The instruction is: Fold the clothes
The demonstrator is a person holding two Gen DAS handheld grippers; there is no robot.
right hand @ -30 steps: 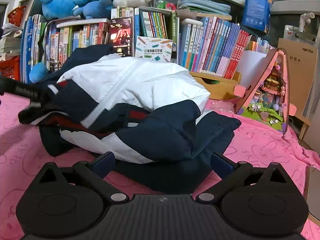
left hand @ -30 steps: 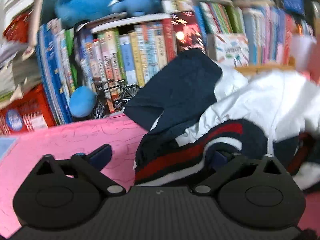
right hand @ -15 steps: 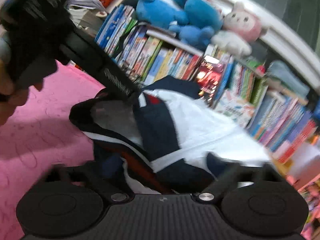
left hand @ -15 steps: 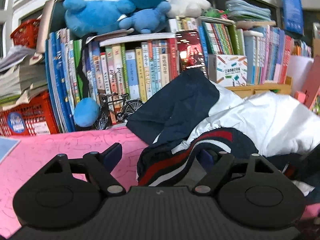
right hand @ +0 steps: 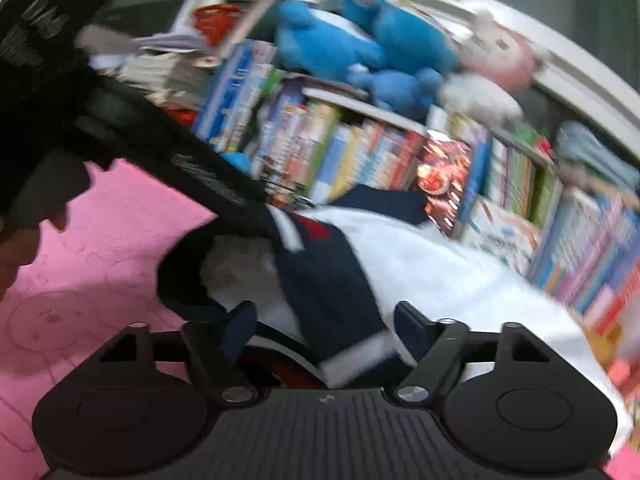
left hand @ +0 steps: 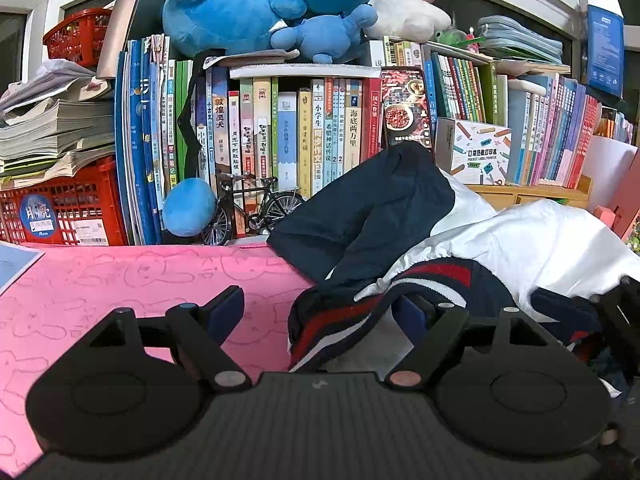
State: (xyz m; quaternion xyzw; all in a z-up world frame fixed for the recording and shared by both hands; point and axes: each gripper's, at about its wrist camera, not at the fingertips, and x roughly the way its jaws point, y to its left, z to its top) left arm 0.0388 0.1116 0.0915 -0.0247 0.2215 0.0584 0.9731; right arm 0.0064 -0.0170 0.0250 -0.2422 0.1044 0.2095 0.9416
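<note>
A crumpled navy-and-white jacket [left hand: 460, 248] with a red, white and navy striped ribbed hem lies on a pink blanket [left hand: 120, 280] printed with outlined bunny faces, filling the centre right of the left wrist view. The left gripper [left hand: 320, 312] sits at the bottom of that frame with its jaws apart; the striped hem lies between its blue-padded fingers [left hand: 226, 308], bunched against the right one, and neither finger is pressed on the cloth. At the right edge of the same frame a dark part of the other tool shows over the jacket.

In the right wrist view, which is blurred, the right gripper [right hand: 324, 328] is at the bottom with its jaws apart, and the navy-and-white jacket [right hand: 400, 272] lies between and beyond its fingers. The black body of the left gripper [right hand: 132, 136] crosses the upper left, reaching down to the jacket's hem, with a hand [right hand: 16, 248] at the left edge.

Behind the blanket, a row of books [left hand: 300, 136] stands with Chinese spine titles, among them 海底两万里, 小学生 and 敦煌灵犬. To their right a white box [left hand: 472, 156] reads "POCKET LABEL PRINTER". Blue plush toys [left hand: 240, 8] and a pink-and-white plush [left hand: 404, 0] sit on top of the books. A red plastic crate [left hand: 60, 208] with a round blue sticker stands at the left under stacked papers, and a small model bicycle [left hand: 252, 212] stands beside a blue plush ball [left hand: 188, 208] at the foot of the books.
</note>
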